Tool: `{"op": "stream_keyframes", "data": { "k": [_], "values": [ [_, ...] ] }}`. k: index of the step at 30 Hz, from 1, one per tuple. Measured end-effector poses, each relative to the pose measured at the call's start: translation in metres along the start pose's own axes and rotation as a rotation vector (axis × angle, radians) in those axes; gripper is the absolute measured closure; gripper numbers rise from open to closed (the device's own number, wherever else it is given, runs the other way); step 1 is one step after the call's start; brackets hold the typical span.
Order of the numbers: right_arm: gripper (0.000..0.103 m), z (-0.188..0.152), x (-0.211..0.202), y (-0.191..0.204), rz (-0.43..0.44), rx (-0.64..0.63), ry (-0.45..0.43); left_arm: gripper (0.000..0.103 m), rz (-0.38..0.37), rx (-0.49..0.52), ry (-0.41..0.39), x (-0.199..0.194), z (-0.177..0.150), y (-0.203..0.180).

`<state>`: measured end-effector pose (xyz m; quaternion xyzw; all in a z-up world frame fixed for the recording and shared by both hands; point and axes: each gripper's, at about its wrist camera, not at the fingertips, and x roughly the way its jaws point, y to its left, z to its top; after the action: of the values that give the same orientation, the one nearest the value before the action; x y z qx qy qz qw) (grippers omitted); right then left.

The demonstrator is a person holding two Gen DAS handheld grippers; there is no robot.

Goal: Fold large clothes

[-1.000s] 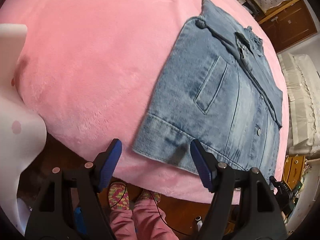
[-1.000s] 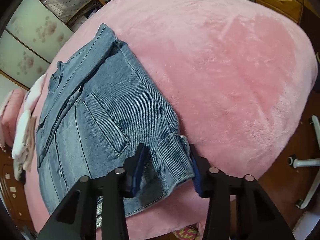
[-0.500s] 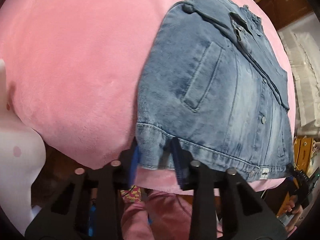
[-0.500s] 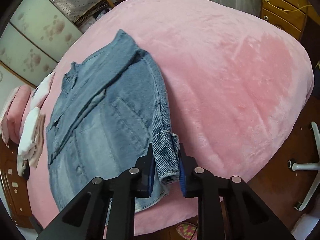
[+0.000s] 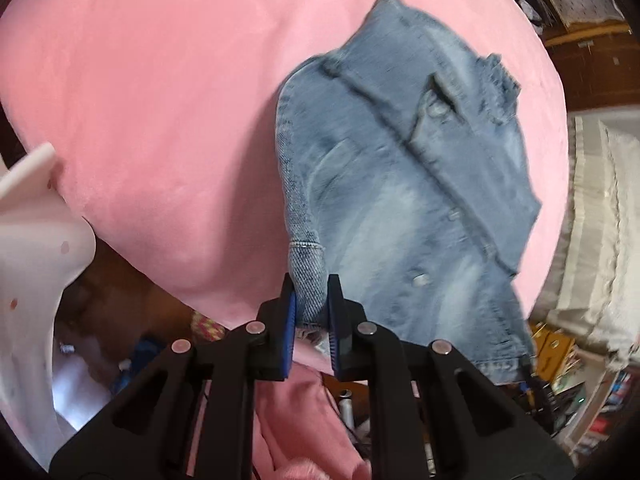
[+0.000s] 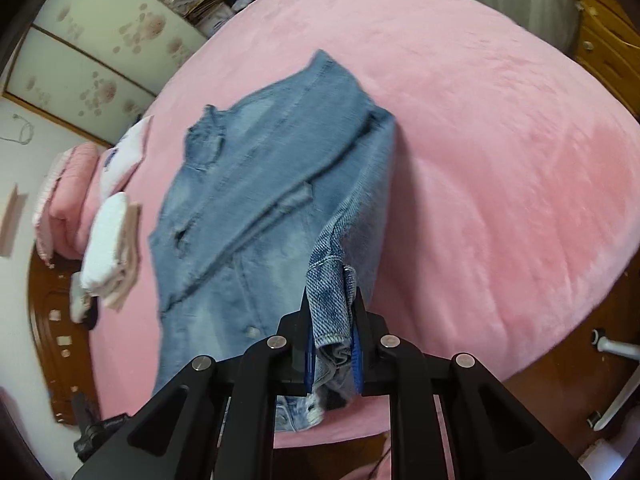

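Left wrist view
Left gripper [image 5: 311, 312]: its 2 blue-padded fingers are pinched on the hem corner of the denim jacket [image 5: 400, 208], with the waistband bunched between the pads.
Jacket position: it lies on the pink blanket [image 5: 160, 100], to the right of centre, collar toward the far side; the near hem is raised off the blanket at the grip. The cloth is motion-blurred.
Jacket front: buttons and a chest pocket face up.
Surroundings: a white plastic piece [image 5: 36, 260] sits at the left edge; cream bedding [image 5: 600, 220] runs along the right.

Right wrist view
Right gripper [image 6: 333, 344]: both fingers are clamped on the other hem corner of the jacket [image 6: 260, 184], folded denim packed between the pads.
Jacket position: it stretches away from the grip across the pink blanket [image 6: 500, 160], the gripped edge lifted and curling over.
Surroundings: a stack of folded white and pink cloth [image 6: 108, 240] rests on the blanket left of the jacket; a floral-panelled wardrobe [image 6: 100, 40] stands beyond.
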<state>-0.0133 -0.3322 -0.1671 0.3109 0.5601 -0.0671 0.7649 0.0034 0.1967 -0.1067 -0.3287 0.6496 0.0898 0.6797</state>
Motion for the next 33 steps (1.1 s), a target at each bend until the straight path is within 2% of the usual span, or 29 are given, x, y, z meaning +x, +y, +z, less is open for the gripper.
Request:
{"op": "stream_keyframes", "data": {
  "k": [3,9,12,15,18,24,28,33],
  "values": [
    [0.090,0.040,-0.016,0.015,0.036,-0.007,0.016,0.093,-0.015,-0.030,-0.035,-0.036,0.016,-0.033],
    [0.090,0.134,-0.034,0.040,0.088,-0.058,0.027,0.093,-0.069,-0.150,-0.192,-0.105,0.065,-0.079],
    [0.090,0.181,-0.039,0.056,0.099,-0.081,0.014,0.094,-0.110,-0.199,-0.205,-0.118,0.088,-0.094],
    [0.090,0.223,-0.032,0.070,0.117,-0.059,0.021,0.094,-0.114,-0.220,-0.204,-0.116,0.114,-0.106],
    [0.091,0.262,-0.008,0.079,0.112,0.003,0.038,0.094,-0.085,-0.226,-0.192,-0.096,0.138,-0.120],
    [0.090,0.328,0.063,0.080,0.094,0.180,0.040,0.094,-0.054,-0.196,-0.151,-0.024,0.222,-0.149],
    [0.090,0.359,0.120,0.086,0.020,0.193,0.008,0.094,-0.018,-0.155,-0.128,0.037,0.265,-0.163],
    [0.090,0.380,0.184,0.078,-0.035,0.252,-0.020,0.094,-0.018,-0.163,-0.118,0.101,0.296,-0.159]
  ]
}}
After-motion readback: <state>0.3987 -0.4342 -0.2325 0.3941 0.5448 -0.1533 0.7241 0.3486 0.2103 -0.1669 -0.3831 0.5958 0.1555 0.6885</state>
